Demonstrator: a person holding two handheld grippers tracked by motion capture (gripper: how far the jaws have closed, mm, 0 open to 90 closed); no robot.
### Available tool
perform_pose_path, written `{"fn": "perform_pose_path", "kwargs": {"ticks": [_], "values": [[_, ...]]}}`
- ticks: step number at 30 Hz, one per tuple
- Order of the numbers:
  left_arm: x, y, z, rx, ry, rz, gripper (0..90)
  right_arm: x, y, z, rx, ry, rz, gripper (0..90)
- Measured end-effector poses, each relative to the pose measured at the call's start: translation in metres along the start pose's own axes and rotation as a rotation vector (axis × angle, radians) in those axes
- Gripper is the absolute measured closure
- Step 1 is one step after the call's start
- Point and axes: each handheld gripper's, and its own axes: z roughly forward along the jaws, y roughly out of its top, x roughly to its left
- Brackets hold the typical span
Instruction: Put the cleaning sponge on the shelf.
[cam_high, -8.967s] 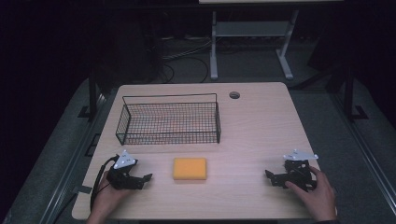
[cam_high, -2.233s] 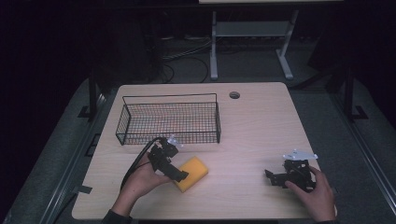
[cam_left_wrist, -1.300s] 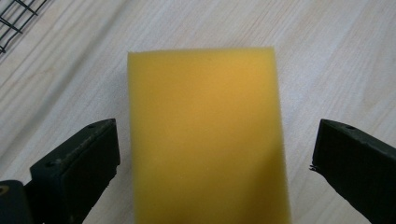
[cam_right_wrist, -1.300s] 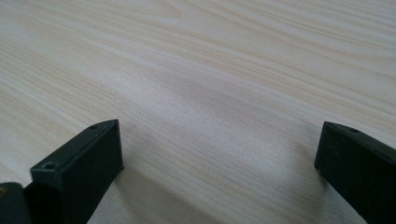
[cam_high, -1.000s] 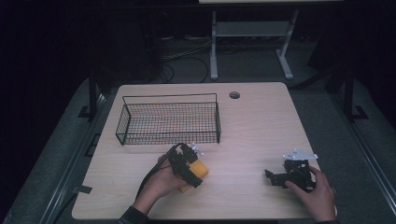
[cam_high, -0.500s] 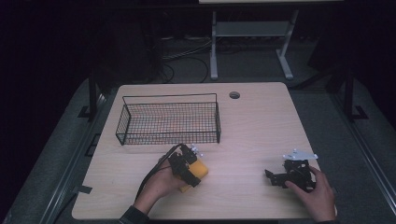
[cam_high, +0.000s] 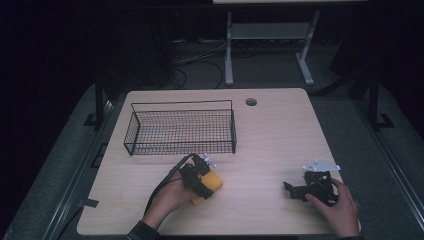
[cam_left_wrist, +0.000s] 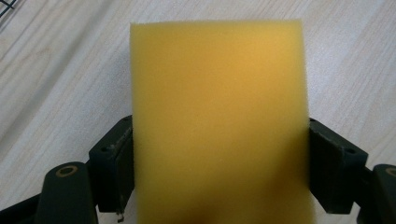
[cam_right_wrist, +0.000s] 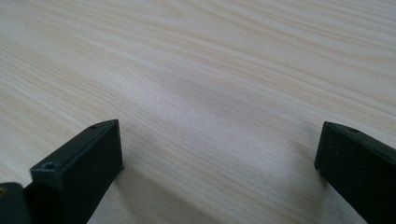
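yellow rectangular foam sponge (cam_left_wrist: 217, 116): soft, light, squashy | hold: long sides, mid | left tongs (cam_left_wrist: 219, 154): just closing onto sponge | right tongs (cam_right_wrist: 219, 163): wide, empty

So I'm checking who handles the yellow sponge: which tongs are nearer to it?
Left. The left tongs straddle the sponge, jaws closing against its two sides. The right tongs sit apart from it, near the table's right edge.

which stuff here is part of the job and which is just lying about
In the job:
- yellow rectangular foam sponge
- left gripper, jaws just closing, pads against the sponge's sides
- black wire mesh basket, likely

Lying about:
- right gripper, open on the pale wooden table
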Motion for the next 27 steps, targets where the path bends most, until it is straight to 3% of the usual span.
{"fn": "perform_pose_path", "kwargs": {"ticks": [27], "values": [[0.005,-0.003,-0.02,-0.041,-0.026,0.002,22.6,0.0,0.0,0.0,0.0,0.0,0.001,0.1]]}}
